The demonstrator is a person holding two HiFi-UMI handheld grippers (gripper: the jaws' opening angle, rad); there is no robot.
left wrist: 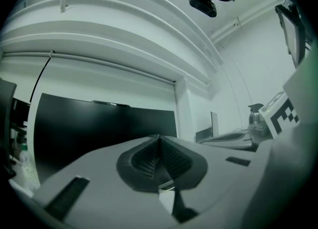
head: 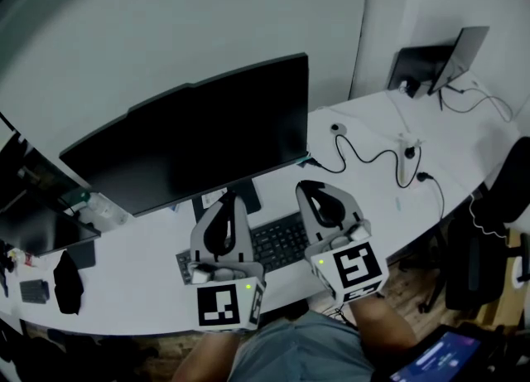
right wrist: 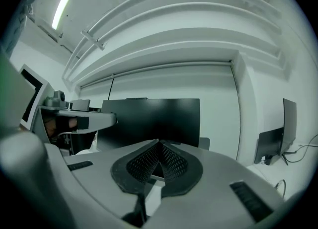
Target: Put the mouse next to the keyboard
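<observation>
Left gripper [left wrist: 159, 138] and right gripper [right wrist: 159, 143] are both clenched, with nothing between the jaws. They hover over the near edge of the desk [head: 373, 198], at either end of the keyboard [head: 277, 241]. Mouse not found in any view, possibly hidden under a gripper, so placement is unconfirmed. No readable writing, only square markers on the gripper cubes.

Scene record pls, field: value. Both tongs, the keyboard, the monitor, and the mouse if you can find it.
left tongs: shut, nothing between them, held over the keyboard's left part
right tongs: shut, nothing between them, held over the keyboard's right end
keyboard: dark, on the white desk in front of the monitor, partly hidden by both tongs
monitor: upright, screen dark
mouse: cannot be made out in any view
other: black cable lying on the desk to the right
</observation>
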